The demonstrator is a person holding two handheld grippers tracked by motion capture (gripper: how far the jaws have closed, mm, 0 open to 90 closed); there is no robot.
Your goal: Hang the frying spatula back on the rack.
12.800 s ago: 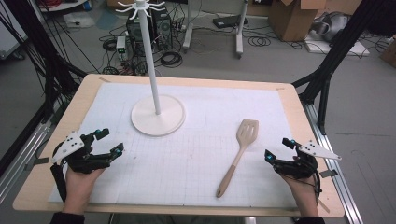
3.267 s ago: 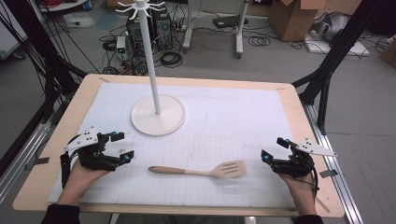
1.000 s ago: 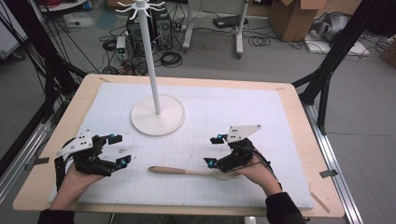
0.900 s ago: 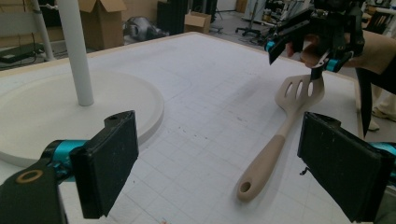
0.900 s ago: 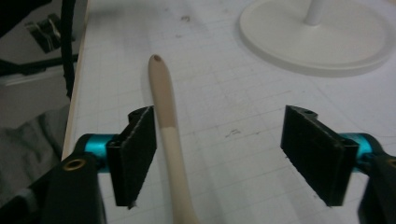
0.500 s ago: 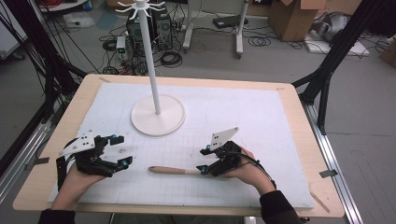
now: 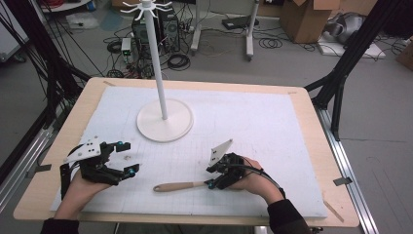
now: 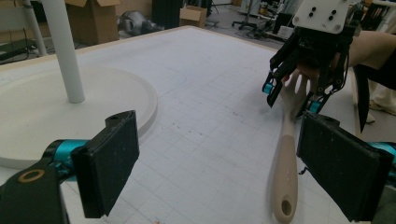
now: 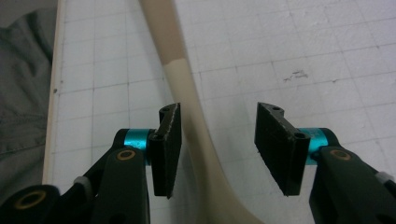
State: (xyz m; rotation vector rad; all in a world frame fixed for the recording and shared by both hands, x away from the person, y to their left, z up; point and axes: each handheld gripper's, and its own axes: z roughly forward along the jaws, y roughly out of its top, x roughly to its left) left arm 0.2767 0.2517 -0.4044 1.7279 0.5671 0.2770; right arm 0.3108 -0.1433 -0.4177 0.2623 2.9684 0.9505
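A spatula with a wooden handle [image 7: 176,186] lies flat near the table's front edge, its handle pointing left. My right gripper [image 7: 211,177] is down over the neck of the spatula, covering its head. In the right gripper view the right gripper [image 9: 217,116] is open and its jaws straddle the cream neck of the spatula [image 9: 186,88], which runs close to the left jaw. My left gripper [image 7: 131,157] rests open on the mat at front left, with nothing between its jaws. From the left gripper view the spatula [image 8: 286,158] lies ahead of the left gripper [image 8: 219,172], with the right gripper [image 8: 293,95] over its slotted head.
A white stand has a round base [image 7: 164,120] and a tall pole [image 7: 157,63] topped by hooks. It stands at the middle back of the white gridded mat [image 7: 253,122]. The same base [image 8: 93,98] is near my left jaw. Floor clutter lies beyond the table.
The spatula, diagonal at first, now lies level with its handle to the left. My right gripper has come in from the right edge and settled lower over its neck. The left gripper has barely moved.
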